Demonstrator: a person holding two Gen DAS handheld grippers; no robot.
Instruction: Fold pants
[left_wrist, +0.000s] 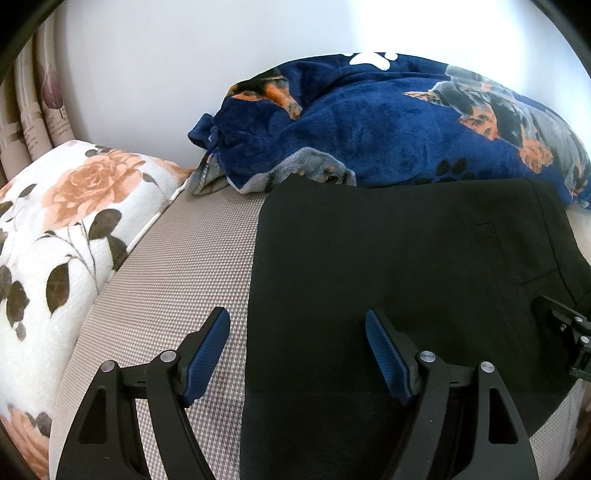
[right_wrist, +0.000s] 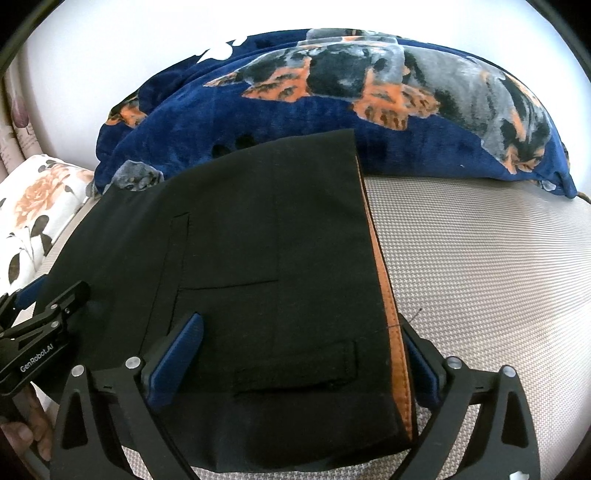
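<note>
Black pants (left_wrist: 388, 277) (right_wrist: 258, 240) lie folded flat on a grey woven mattress (left_wrist: 184, 258) (right_wrist: 480, 277). A back pocket seam shows, and an orange lining strip (right_wrist: 388, 295) runs along their right edge. My left gripper (left_wrist: 297, 321) is open and straddles the pants' left edge, one finger over the mattress and one over the cloth. My right gripper (right_wrist: 303, 328) is open wide over the right part. Its left finger sits above the cloth and its right finger is half hidden behind the orange edge. Each gripper appears at the edge of the other's view (left_wrist: 561, 325) (right_wrist: 48, 314).
A bunched navy blanket (left_wrist: 369, 122) (right_wrist: 332, 103) with dog prints lies right behind the pants, against a white wall. A floral pillow (left_wrist: 55, 240) (right_wrist: 37, 206) sits at the left, with a curtain (left_wrist: 29, 122) beyond it. A person's hand (right_wrist: 22, 435) holds the left gripper.
</note>
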